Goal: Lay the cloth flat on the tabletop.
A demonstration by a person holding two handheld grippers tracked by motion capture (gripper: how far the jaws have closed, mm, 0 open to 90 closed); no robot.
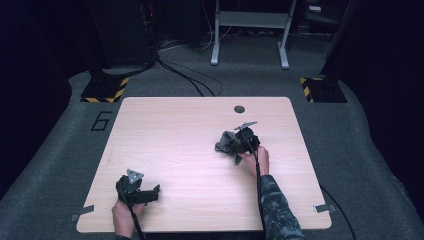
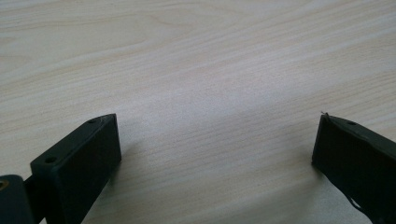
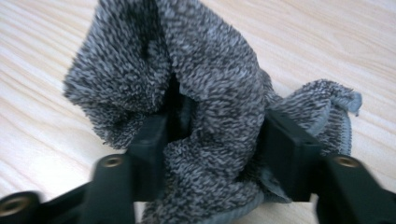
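Right now your right gripper [image 3: 212, 140] has its jaws squeezed on a bunched fold of the grey cloth [image 3: 205, 84], pads pressing into the pile from both sides, so it's grasping the cloth, though the jaws stand about half shut, not tight. Your left gripper [image 2: 215, 154] sits released, jaws wide apart with bare table [image 2: 201, 60] between them, nothing held. From the high view the right gripper [image 1: 243, 137] is over the right half of the table [image 1: 175, 145], on top of the crumpled cloth [image 1: 226, 141], and the left gripper [image 1: 142, 192] rests near the front left edge, well apart from it. Risks, as I judge them: you've caught a thick wad, several layers, not a single edge, so when you lift, the inner layers could slide out and the cloth may drop or come up as a lump that won't spread. The terry pile is soft and squashy, so a loose pinch can creep off the pads. One corner trails off to the right of the jaws in the right gripper view; it could drag on the table and pull the fold loose. Left gripper is far off, so if the cloth slips you have no second hold ready. Can't tell how deep the fold sits between the pads; the picture is blurred at the bottom.
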